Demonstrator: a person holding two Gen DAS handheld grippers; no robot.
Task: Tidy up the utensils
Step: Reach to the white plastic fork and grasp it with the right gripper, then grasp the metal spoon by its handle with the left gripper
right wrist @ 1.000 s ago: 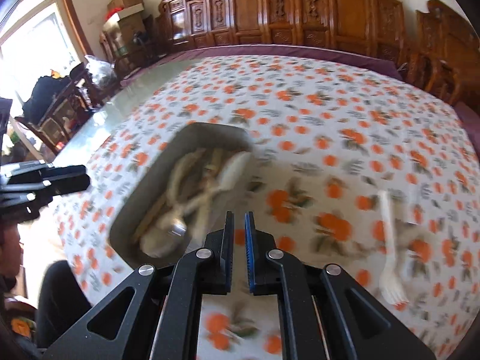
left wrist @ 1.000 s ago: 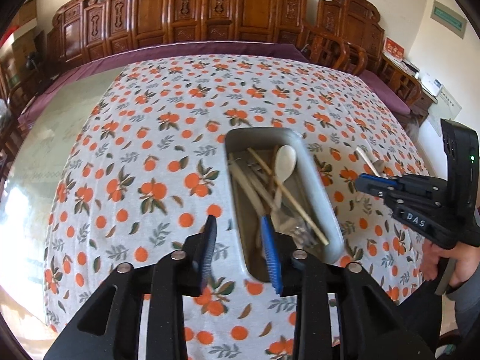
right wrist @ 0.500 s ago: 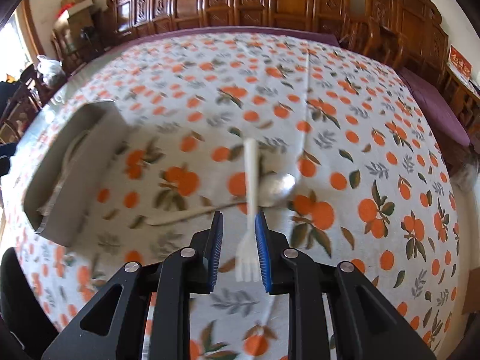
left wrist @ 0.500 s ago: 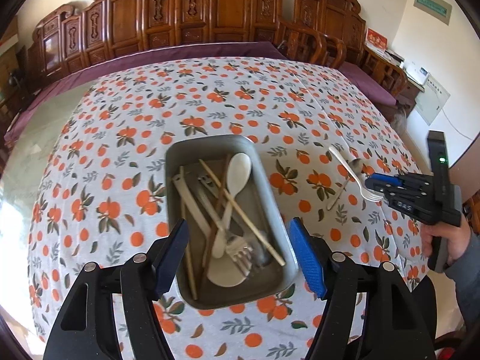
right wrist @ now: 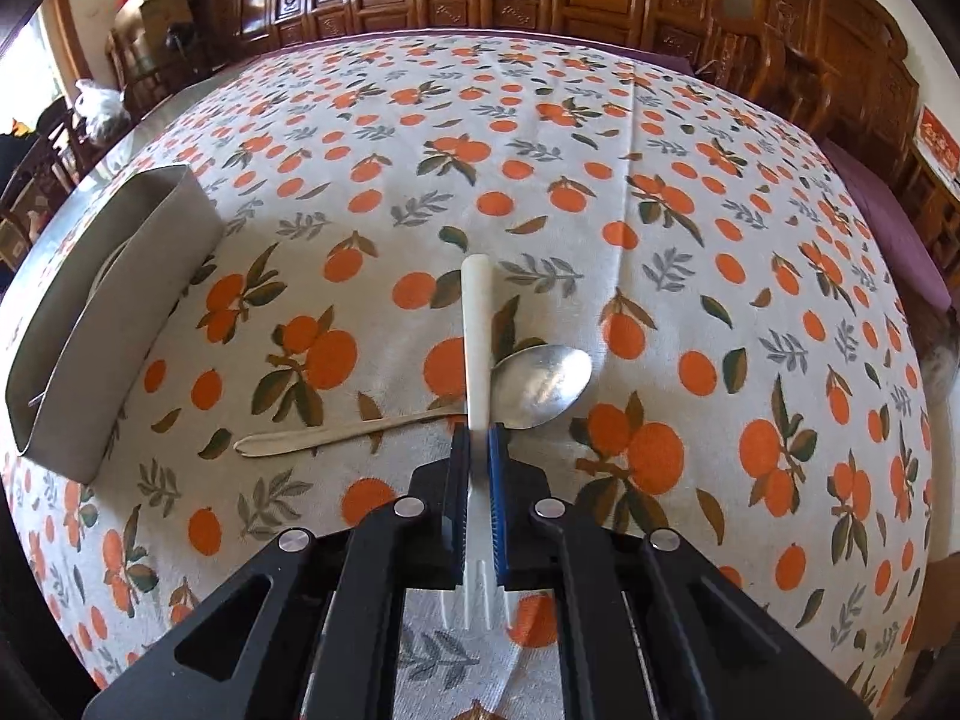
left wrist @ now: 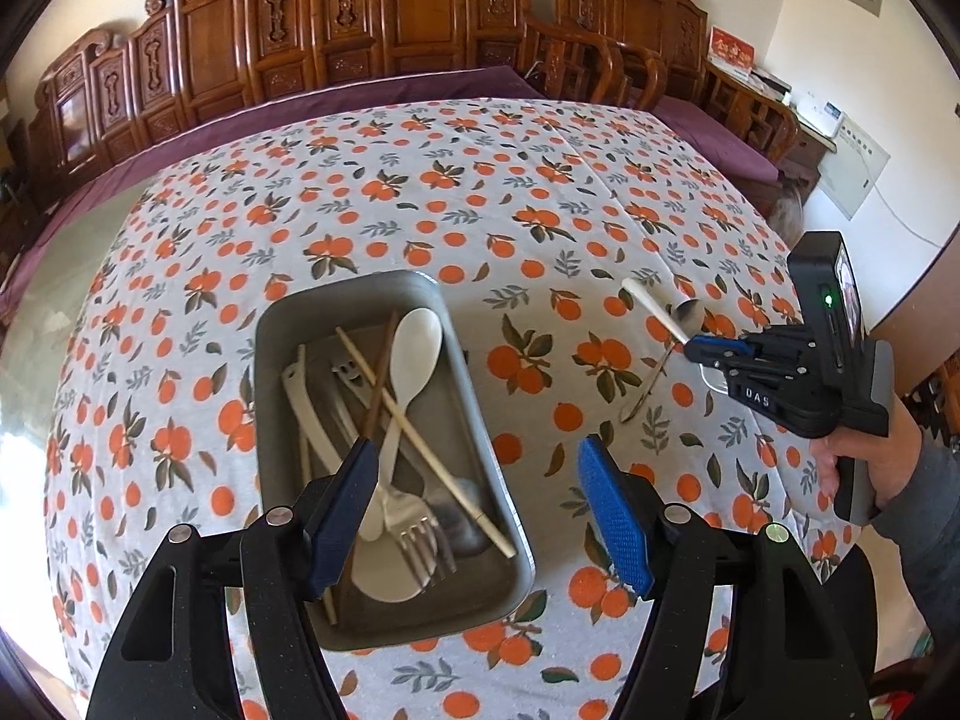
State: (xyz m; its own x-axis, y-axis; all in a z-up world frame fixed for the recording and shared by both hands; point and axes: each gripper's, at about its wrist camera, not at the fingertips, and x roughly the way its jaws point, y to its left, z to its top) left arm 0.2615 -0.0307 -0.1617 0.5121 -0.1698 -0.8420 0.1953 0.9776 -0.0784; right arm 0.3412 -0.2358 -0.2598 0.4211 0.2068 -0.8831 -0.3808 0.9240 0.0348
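And the right hand-held gripper (right wrist: 480, 450) has just been closing: half a second back its jaws stood either side of the white plastic fork (right wrist: 478, 348), now they pinch its shaft tight, handle pointing away, prongs back under the gripper body. The fork lies across the neck of a metal spoon (right wrist: 540, 384) on the cloth. Over on the left, the left hand-held gripper (left wrist: 480, 510) has gone from nearly closed a second ago to wide open, nothing between its jaws, and it has held that width for the last half second. It hovers over the near end of the metal tray (left wrist: 480, 384), which has drifted leftward in its view. Inside the tray: a white spoon (left wrist: 414, 348), chopsticks (left wrist: 420, 432), a metal fork (left wrist: 414, 534) and other pale utensils, all in a heap. The surface wears a white cloth (left wrist: 420, 192) printed with oranges and leaves. Behind it, carved wooden chairs (left wrist: 420, 18) line a pale wall, a purple cover running along the far edge.
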